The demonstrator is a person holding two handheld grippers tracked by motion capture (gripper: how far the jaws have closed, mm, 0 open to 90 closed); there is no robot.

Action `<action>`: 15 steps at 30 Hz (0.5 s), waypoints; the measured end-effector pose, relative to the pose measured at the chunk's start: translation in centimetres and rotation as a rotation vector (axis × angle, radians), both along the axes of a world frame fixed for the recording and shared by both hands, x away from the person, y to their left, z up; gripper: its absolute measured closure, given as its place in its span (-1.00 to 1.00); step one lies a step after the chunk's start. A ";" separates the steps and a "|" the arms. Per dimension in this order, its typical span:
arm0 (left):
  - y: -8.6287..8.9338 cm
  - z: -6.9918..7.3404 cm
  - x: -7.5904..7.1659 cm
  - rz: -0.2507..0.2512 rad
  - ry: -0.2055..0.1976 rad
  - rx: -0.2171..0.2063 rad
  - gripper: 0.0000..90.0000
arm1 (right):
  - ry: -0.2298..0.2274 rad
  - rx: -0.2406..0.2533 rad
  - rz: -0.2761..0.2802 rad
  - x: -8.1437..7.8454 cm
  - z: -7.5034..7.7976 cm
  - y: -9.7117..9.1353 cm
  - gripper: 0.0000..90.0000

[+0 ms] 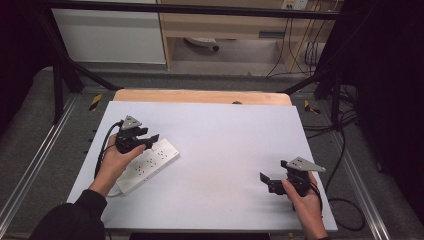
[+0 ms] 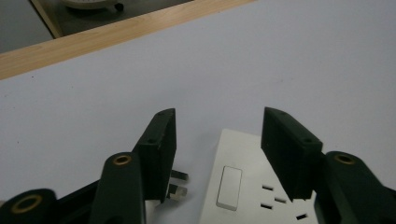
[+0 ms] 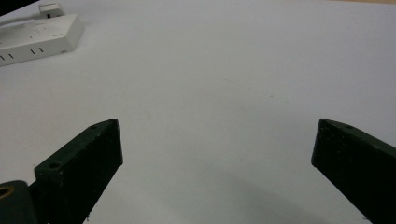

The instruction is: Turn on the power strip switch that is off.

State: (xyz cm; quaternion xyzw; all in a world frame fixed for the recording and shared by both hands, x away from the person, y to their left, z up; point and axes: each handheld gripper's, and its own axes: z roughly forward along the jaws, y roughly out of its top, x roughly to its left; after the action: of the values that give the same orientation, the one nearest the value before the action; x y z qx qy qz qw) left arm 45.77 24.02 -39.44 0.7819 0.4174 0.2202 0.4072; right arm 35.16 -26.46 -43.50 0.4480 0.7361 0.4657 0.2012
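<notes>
Two fingers of our left gripper (image 1: pixel 150 134) stood apart, grasping nothing, above the power strip (image 1: pixel 150 167) near the surface's (image 1: pixel 225 140) left edge. Its plug (image 2: pixel 178 183) lay uninserted, and our right gripper (image 1: pixel 266 182) waited released.

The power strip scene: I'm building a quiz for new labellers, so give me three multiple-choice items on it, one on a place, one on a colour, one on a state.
1. Where on the table does the power strip lie?
A. on the person's left side
B. on the right side
C. at the far edge

2. What colour is the power strip?
A. black
B. white
C. red

3. How does the right gripper stand?
A. shut on the strip
B. shut on a cable
C. open over bare table

Key: 1 A, the high view shows it under the left gripper, beside the left hand. 2 B, its body is white in the high view and in both gripper views. 3 C, its jaws stand wide apart with nothing between them.
</notes>
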 end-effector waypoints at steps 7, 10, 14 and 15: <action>-0.3 -0.2 0.1 -0.009 0.009 0.017 0.30 | 0.000 0.002 0.000 0.0 0.0 0.0 -0.95; -0.2 -0.3 0.1 -0.006 0.017 0.019 0.43 | -0.001 0.002 0.000 0.0 0.0 0.0 -0.95; -0.3 -0.4 0.2 -0.016 0.021 0.017 0.53 | -0.001 0.003 0.000 0.0 0.0 0.0 -0.95; -0.3 -0.4 0.1 -0.022 0.022 0.017 0.57 | -0.002 0.003 -0.001 0.0 0.0 0.0 -0.95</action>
State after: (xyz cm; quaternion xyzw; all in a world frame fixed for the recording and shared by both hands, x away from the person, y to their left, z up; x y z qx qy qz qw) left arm 45.92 23.77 -39.85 0.7922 0.4114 0.2106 0.3985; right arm 35.14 -26.47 -43.46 0.4483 0.7351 0.4670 0.2013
